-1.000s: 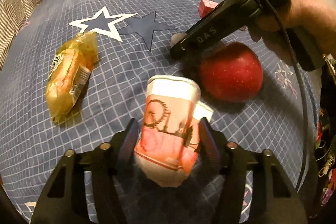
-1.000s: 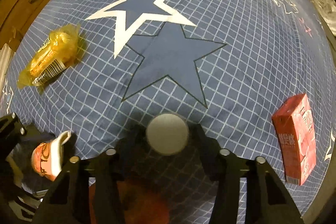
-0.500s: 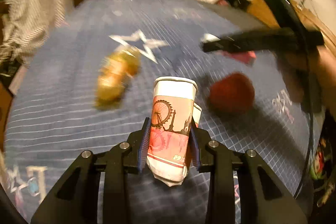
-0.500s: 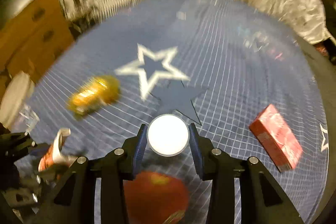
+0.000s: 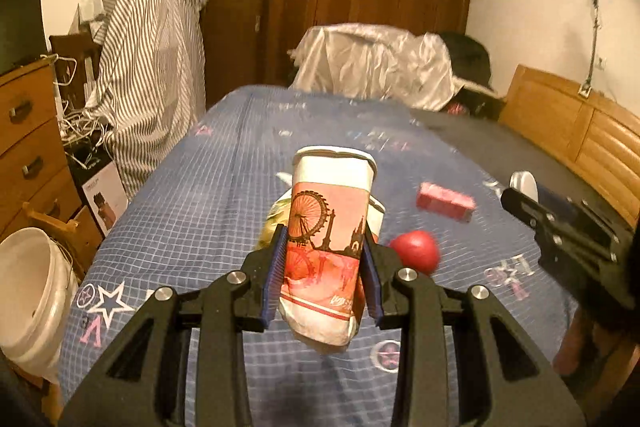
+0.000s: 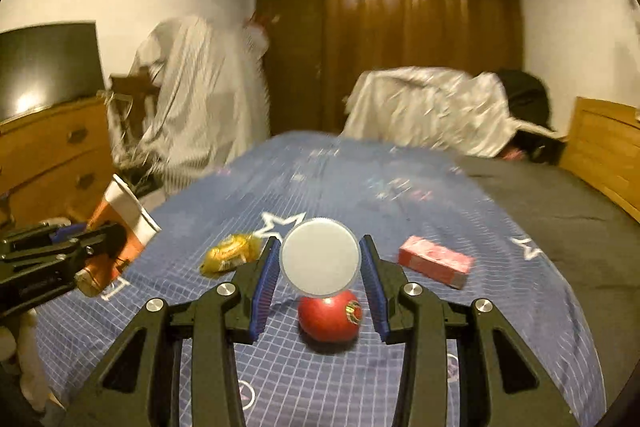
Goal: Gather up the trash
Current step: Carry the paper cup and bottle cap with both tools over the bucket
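The cup (image 5: 330, 243) is sitting squeezed between the blue pads of the left gripper (image 5: 325, 275), held clear above the bed (image 5: 208, 211); its rim is pinched out of round and its bottom end is crumpled below the pads. It is printed with a Ferris wheel and a skyline on pink. The jaws have just been closing, and they are now pressing on the cup's sides. In the right wrist view the same cup is showing at the left edge, tilted in that gripper.

The right gripper (image 6: 320, 281) is gripping a round white lid (image 6: 320, 258), flat face toward the camera, pads against its edge on both sides. These jaws too have just been closing on it. The lid is hanging above the bed, not touching it.

On the bed, a red apple (image 6: 330, 315) is lying nearest the right gripper, just beneath the lid in that view. A pink carton (image 6: 436, 263) is lying on its side to the apple's right and a little farther off. A yellow wrapper (image 6: 230, 253) is lying to the apple's left, near a white star on the bedcover.

A white bucket (image 5: 28, 291) is standing on the floor off the bed's left side, beside a wooden dresser (image 5: 28, 147).
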The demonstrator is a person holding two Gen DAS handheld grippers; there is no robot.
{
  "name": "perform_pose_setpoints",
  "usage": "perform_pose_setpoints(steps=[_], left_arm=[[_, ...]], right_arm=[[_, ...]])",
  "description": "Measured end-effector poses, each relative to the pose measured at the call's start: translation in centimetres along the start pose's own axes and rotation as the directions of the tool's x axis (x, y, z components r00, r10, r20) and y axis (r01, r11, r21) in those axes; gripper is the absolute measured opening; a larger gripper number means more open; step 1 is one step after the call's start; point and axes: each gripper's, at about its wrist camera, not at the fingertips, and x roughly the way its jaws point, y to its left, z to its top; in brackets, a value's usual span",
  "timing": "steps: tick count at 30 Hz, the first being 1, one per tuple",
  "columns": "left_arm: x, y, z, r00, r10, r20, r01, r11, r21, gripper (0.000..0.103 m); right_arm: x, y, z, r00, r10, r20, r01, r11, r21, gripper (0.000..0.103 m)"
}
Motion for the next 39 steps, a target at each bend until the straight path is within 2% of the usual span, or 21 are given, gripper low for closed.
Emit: perform_pose_setpoints(steps=[5, 8, 17, 20, 26, 33, 39], left_arm=[[-1.6, -3.2, -0.4, 0.998, -0.003, 0.060, 0.002, 1.000, 0.019, 0.033], [-2.6, -4.8, -0.6, 0.996, 0.001, 0.093, -0.004, 0.999, 0.037, 0.033], [-3.6, -5.5, -0.3, 0.994, -0.002, 0.111, -0.004, 0.999, 0.054, 0.033], [-4.1, -5.0, -0.1, 0.992, 0.016, 0.125, -0.022, 0.999, 0.048, 0.033], [-5.1, -1.6, 0.7, 0.987, 0.084, 0.140, -0.087, 0.996, 0.013, 0.033], [-6.3, 4.5, 1.7, 0.972, 0.196, 0.132, -0.191, 0.980, -0.048, 0.033], [-7.7, 9.9, 1.9, 0.950, 0.292, 0.115, -0.282, 0.955, -0.098, 0.033]], right_arm=[[-6.5, -0.6, -0.8, 0.991, -0.091, 0.102, 0.088, 0.996, 0.033, 0.042], [-9.2, -0.9, -1.2, 0.985, -0.112, 0.130, 0.107, 0.993, 0.042, 0.042], [-13.5, -1.3, -1.4, 0.986, -0.099, 0.136, 0.094, 0.995, 0.044, 0.042], [-13.2, -0.6, -1.0, 0.988, -0.076, 0.137, 0.072, 0.997, 0.034, 0.042], [-11.1, 3.0, 0.9, 0.990, 0.002, 0.141, -0.002, 1.000, 0.002, 0.042], [-7.0, 10.3, 3.9, 0.985, 0.114, 0.126, -0.109, 0.993, -0.047, 0.042], [-5.2, 17.6, 6.0, 0.970, 0.222, 0.099, -0.212, 0.972, -0.106, 0.042]])
